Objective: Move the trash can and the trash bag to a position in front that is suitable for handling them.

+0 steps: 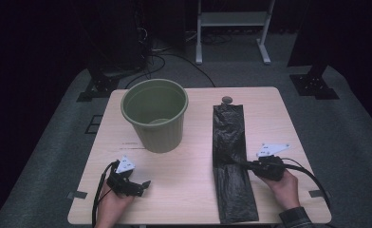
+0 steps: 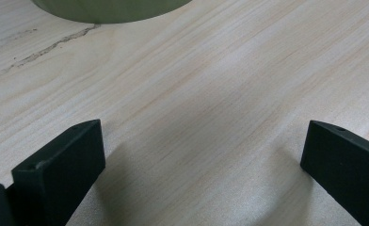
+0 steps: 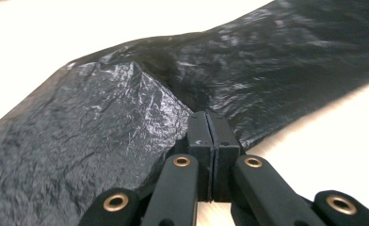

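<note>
Right gripper (image 3: 212, 129) pinching bag (image 1: 231, 156), right of centre frame; left gripper (image 1: 144, 186) spread, idle lower left; lift slowly, keep pinch firm, shake open before nearing bin (image 1: 154, 114).

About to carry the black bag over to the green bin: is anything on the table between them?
Nothing visible. Bare table lies between the black bag, pinched by the right tongs, and the green bin.
</note>
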Tool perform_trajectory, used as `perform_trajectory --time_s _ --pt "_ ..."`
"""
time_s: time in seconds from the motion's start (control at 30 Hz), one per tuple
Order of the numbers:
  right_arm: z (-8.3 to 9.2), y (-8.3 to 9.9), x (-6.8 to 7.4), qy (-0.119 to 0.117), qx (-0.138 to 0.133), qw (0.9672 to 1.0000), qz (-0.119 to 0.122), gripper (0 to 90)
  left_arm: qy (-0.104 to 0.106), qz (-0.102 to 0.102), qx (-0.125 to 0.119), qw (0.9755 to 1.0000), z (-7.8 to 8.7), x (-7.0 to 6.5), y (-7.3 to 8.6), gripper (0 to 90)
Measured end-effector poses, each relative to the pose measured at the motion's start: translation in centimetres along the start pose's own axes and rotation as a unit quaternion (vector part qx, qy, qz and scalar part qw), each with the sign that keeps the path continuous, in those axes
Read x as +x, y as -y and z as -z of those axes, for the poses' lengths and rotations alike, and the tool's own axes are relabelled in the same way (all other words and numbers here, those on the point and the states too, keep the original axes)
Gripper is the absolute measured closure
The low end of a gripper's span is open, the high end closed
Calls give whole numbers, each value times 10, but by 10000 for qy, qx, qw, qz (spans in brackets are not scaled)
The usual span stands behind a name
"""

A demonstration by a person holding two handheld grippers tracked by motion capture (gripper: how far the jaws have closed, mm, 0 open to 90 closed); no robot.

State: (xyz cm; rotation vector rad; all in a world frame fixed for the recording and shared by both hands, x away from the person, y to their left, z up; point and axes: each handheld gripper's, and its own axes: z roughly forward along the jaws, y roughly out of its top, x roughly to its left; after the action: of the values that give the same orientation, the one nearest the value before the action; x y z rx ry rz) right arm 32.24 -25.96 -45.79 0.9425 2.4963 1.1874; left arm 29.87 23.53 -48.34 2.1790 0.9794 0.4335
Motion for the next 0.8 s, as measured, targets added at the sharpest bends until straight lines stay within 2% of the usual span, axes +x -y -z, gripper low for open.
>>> perform_trajectory --time_s 0.13,0.23,0.47,0.5,0.8 --pt "18 10 -14 216 -75 9996 -162 894 0 1 0 10000 0 0 0 0" --pt "23 14 -18 296 -85 9994 -187 895 0 1 0 10000 0 0 0 0" --pt "40 32 -33 537 38 9981 -284 891 0 1 0 10000 0 0 0 0" --pt "44 37 -36 630 75 9975 -297 886 0 1 -1 10000 0 0 0 0" --pt "56 51 -46 935 219 9947 -376 870 0 2 0 10000 0 0 0 0"
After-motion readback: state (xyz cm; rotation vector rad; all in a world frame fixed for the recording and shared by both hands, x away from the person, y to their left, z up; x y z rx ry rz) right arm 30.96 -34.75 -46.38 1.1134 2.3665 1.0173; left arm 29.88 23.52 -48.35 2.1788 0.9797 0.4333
